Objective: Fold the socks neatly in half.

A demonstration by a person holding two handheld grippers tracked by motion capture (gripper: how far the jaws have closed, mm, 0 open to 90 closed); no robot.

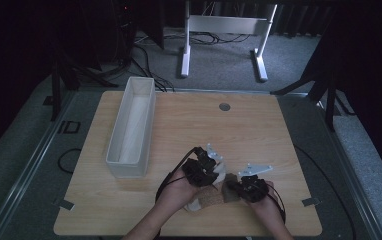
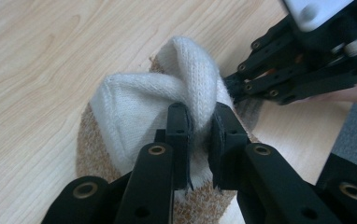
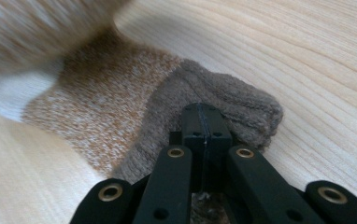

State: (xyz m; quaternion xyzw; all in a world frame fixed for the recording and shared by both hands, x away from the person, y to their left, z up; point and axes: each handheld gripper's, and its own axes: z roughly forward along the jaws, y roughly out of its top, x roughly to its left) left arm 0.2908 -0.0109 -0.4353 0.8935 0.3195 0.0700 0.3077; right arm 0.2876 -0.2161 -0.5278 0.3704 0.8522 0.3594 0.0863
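The sock (image 1: 214,192) is laid on the table (image 1: 259,130) near its front edge, its white end pinched by the left gripper (image 2: 200,135), its brown cuff clamped by the right gripper (image 3: 203,122).

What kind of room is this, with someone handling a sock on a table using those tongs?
Probably a lab or recording studio, not a home. A bare wooden table stands in a dark room, cables trail over grey carpet behind it, and both hands work a sock with camera-fitted tongs.

Dim lab, wooden table (image 1: 259,130) on carpet, floor cables (image 1: 154,60), white stand (image 1: 226,30)
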